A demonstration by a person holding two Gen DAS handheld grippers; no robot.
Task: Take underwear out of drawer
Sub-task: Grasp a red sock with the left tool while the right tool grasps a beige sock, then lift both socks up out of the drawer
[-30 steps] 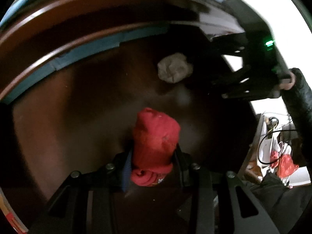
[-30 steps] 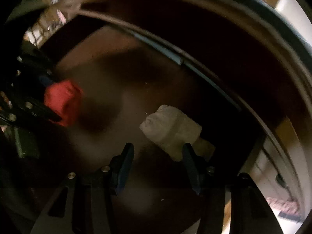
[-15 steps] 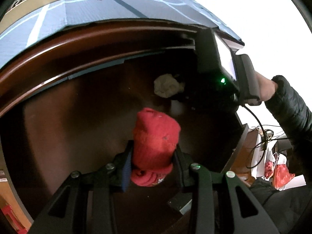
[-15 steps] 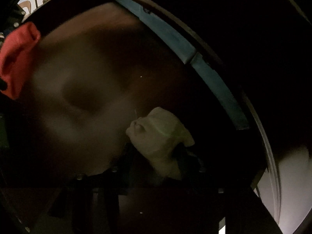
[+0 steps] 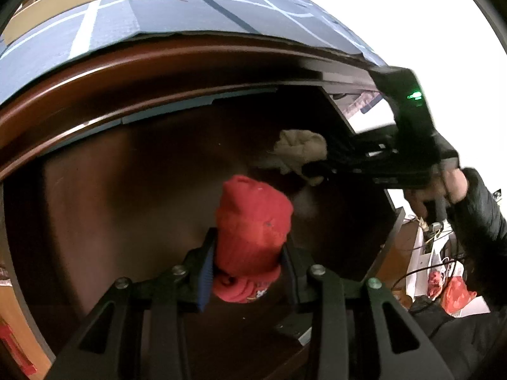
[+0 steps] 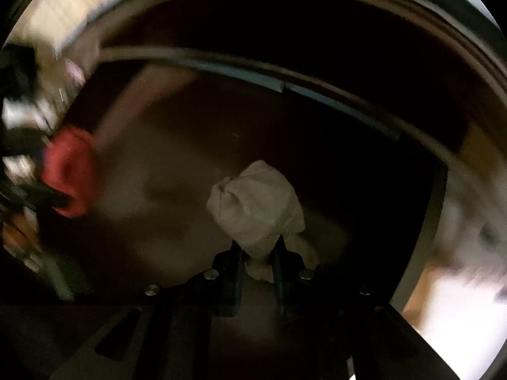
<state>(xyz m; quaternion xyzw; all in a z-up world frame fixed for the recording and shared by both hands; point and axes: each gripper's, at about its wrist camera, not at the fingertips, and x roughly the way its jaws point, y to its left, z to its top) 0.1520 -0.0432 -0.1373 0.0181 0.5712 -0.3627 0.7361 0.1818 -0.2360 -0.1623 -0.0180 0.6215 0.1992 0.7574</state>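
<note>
Inside the dark wooden drawer [image 5: 104, 190], both pairs of tongs have hold of a piece of rolled underwear. Seen from the left wrist, the left tongs [image 5: 247, 262] are clenched on a red rolled underwear [image 5: 253, 231]; the roll stands up between the two black fingers, with a blue pad [image 5: 205, 272] pressed to its left side and its lower, looser end hanging below the grip. It sits over the drawer's brown bottom, roughly in the middle of the view.

To the upper right, near the drawer's right wall, the right tongs [image 5: 320, 171] reach down from a black body with a green light [image 5: 415, 96], held by a hand [image 5: 450, 186] in a dark sleeve [image 5: 484, 221]. Their tips are at a crumpled beige underwear [image 5: 301, 152].

From the right wrist the picture is dim and blurred at the edges. There the right tongs [image 6: 258, 253] are pinched tight on the narrow lower part of the beige piece [image 6: 256, 205], which bulges out above the fingertips, low in the drawer [image 6: 177, 164]. The red piece [image 6: 69, 174] shows as a blur at the far left, well apart from the beige one. Above the drawer front, a blue mat with pale lines [image 5: 158, 15] covers the top surface.
</note>
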